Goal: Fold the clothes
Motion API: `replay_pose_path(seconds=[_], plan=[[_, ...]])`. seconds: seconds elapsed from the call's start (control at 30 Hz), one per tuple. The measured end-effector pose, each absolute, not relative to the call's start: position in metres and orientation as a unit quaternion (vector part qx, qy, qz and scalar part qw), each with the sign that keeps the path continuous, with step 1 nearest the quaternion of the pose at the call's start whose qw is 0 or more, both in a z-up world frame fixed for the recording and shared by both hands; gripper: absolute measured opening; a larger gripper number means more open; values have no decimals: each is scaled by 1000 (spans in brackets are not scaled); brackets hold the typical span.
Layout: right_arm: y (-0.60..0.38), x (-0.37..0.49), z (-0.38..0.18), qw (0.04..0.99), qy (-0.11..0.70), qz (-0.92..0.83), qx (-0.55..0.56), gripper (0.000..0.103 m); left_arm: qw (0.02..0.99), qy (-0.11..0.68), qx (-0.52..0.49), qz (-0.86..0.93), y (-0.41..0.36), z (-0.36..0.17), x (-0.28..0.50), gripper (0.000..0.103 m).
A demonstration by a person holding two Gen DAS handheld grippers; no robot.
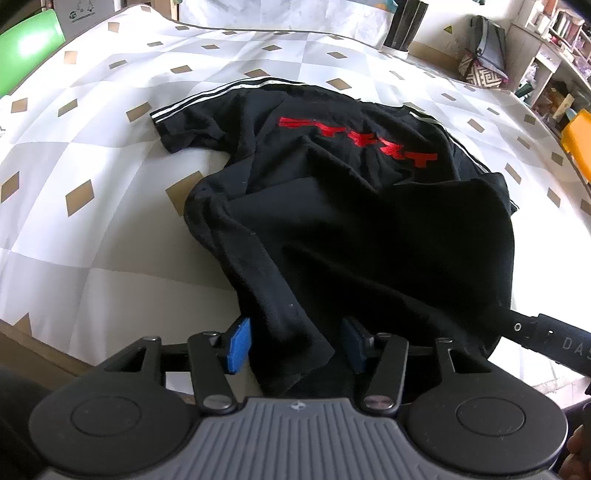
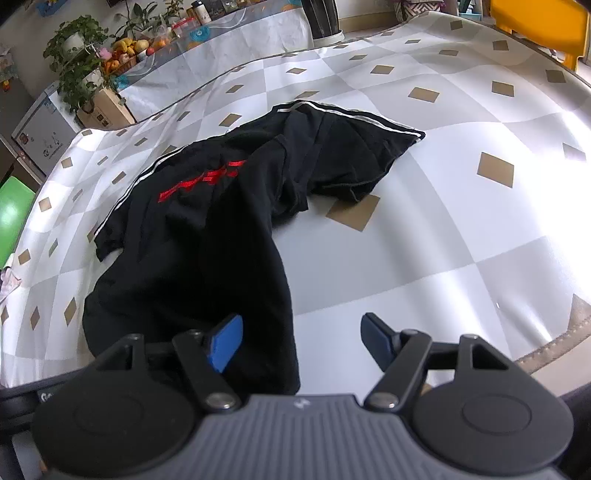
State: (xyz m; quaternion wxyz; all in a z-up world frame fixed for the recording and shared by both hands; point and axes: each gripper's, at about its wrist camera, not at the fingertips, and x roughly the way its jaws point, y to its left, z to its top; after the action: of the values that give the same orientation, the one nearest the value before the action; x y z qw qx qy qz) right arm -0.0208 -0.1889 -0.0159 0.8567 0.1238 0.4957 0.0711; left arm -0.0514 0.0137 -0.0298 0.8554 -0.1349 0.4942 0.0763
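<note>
A black T-shirt (image 1: 332, 206) with a red print and white-striped sleeves lies crumpled on the checked tablecloth (image 1: 92, 240). Its near hem hangs down between the blue pads (image 1: 238, 345) of my left gripper (image 1: 297, 343). The jaws stand apart and the right pad does not press the cloth. In the right wrist view the same shirt (image 2: 207, 236) runs from the far sleeve down to my right gripper (image 2: 301, 341). That gripper is open. A corner of the hem lies beside its left pad (image 2: 225, 343), with bare cloth in front of the right one.
The table's near edge (image 1: 37, 350) runs at the lower left. A green chair (image 1: 29, 48) and a yellow chair (image 2: 535, 22) flank the table. A black cylinder (image 1: 404, 26), a bag (image 1: 484, 55) and potted plants (image 2: 81, 55) stand beyond the far edge.
</note>
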Motion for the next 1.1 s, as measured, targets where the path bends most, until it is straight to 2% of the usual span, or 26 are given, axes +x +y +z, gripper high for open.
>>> replay_pose_path(seconds=[0.37,0.63,0.9,1.1], plan=[[-186,-24,-15,855,502,67,112,70,854,495,-147,59,8,-28,-50,52],[-187,-15,7,863,482,79,128,70,864,471,-165,65,16,-17,-49,53],[-167,1,21,853,498,124,93,70,851,486,-187,66,22,-13,-32,53],[-158,14,29,846,505,148,88,71,851,491,-168,76,26,-4,-13,53]])
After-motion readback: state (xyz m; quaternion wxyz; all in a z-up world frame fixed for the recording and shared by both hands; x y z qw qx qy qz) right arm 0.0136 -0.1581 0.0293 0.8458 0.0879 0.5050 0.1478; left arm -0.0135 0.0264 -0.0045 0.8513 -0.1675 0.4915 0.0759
